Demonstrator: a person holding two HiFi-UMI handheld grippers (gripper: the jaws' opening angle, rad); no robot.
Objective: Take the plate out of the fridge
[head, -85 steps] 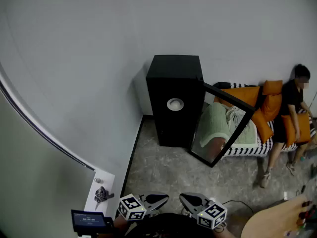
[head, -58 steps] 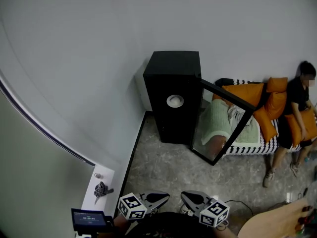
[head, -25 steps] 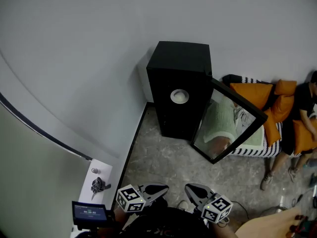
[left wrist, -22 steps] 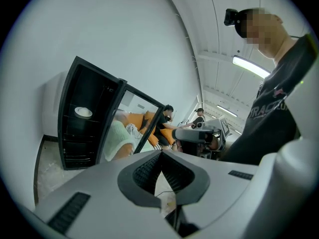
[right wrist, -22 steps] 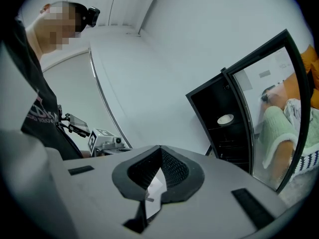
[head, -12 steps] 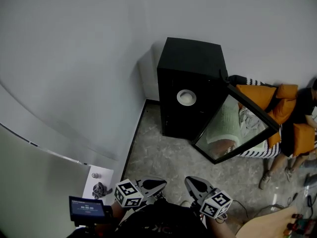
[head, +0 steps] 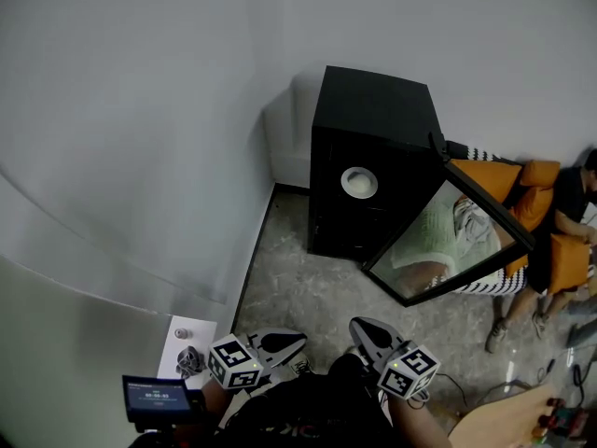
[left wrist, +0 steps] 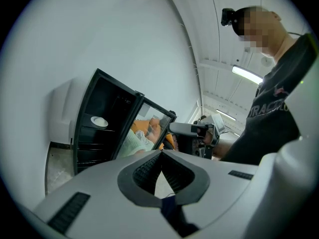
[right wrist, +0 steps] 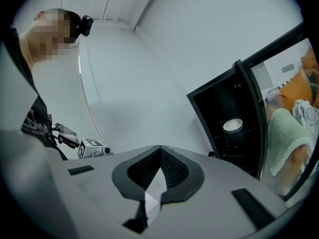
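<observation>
Both claws are pressed together, nothing between their jaws. My left gripper [head: 284, 342] sits at six o'clock in the head view. Straight on at twelve from the pair stands the black fridge [head: 373, 129], with the white plate [head: 359, 182] on a shelf inside, well apart from either claw. My right gripper [head: 366, 329] is at five o'clock. The fridge's glass door [head: 452, 241] hangs open at four o'clock from the plate.
</observation>
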